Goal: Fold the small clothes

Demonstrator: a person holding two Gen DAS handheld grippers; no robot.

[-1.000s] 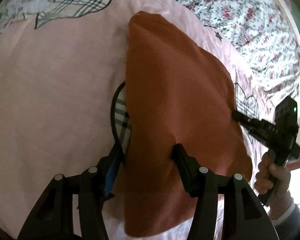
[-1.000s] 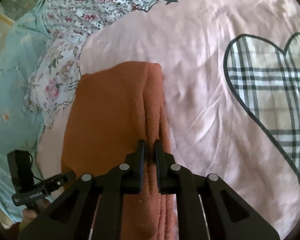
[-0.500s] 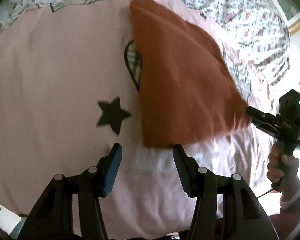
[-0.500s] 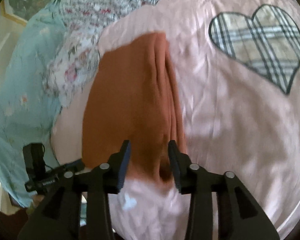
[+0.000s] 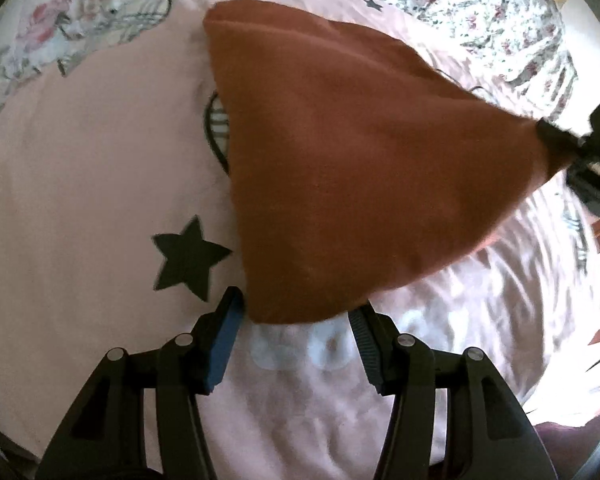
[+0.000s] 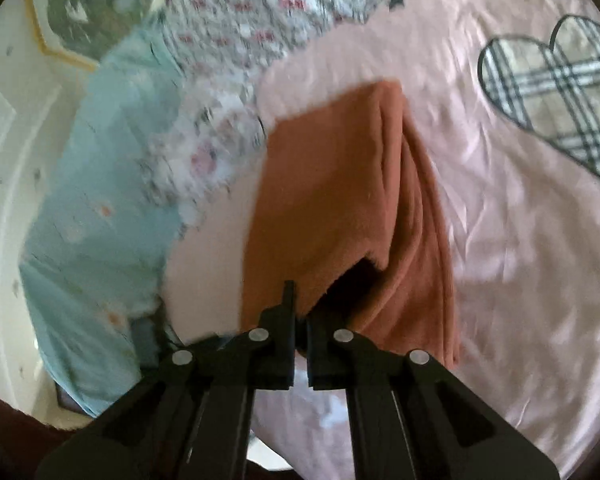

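The rust-orange fleece garment (image 5: pixel 340 168) lay on the pink satin bedspread (image 5: pixel 80 184), already doubled over, its near hem just beyond the left claw (image 5: pixel 296 320). That claw hung about half open with nothing between its jaws; the garment's lower corner sat right at the tip of its blue-padded finger (image 5: pixel 224 336), whether touching or not I couldn't tell. Over at three o'clock in the left view, the right claw (image 6: pixel 299 312) had just snapped its jaws together on the garment's corner, and that corner was drawn up off the bed into a taut point. From the right wrist, the pinched upper layer peeled away from the layers beneath, a dark gap showing underneath. A black star patch (image 5: pixel 188 256) sat at nine o'clock of the hem; a plaid heart patch (image 6: pixel 556 92) lay at two o'clock in the right view. This looked like the start of another fold. Next, I'd judge, the pinched corner needed carrying across, with the left claw pinning or taking the near hem.
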